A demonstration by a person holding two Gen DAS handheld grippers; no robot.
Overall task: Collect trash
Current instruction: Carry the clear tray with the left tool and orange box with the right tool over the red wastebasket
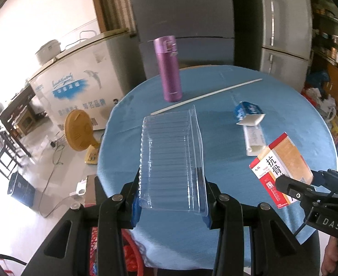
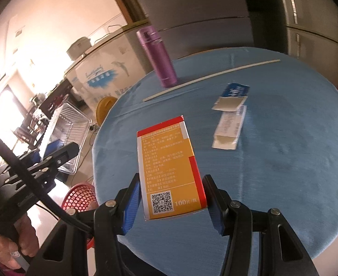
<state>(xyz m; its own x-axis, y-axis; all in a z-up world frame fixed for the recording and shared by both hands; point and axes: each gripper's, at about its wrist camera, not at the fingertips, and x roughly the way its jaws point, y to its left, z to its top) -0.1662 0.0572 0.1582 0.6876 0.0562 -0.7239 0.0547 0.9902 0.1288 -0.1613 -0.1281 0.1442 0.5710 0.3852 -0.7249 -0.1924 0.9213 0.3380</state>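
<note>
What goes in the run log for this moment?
left claw: holds plastic tray | right claw: holds box | basket: below

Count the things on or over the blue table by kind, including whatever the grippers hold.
Cardboard boxes: 3, the held medicine box, blue box, white box
Clear plastic tray: 1
Purple bottle: 1
White stick: 1
Total: 6

A purple thermos [image 1: 168,69] stands upright at the far edge of the round blue table [image 1: 226,207]. Behind the thermos are grey cabinets [image 1: 182,11]; left of it a white chest freezer [image 1: 77,78], with a yellow fan [image 1: 79,130] in front.
</note>
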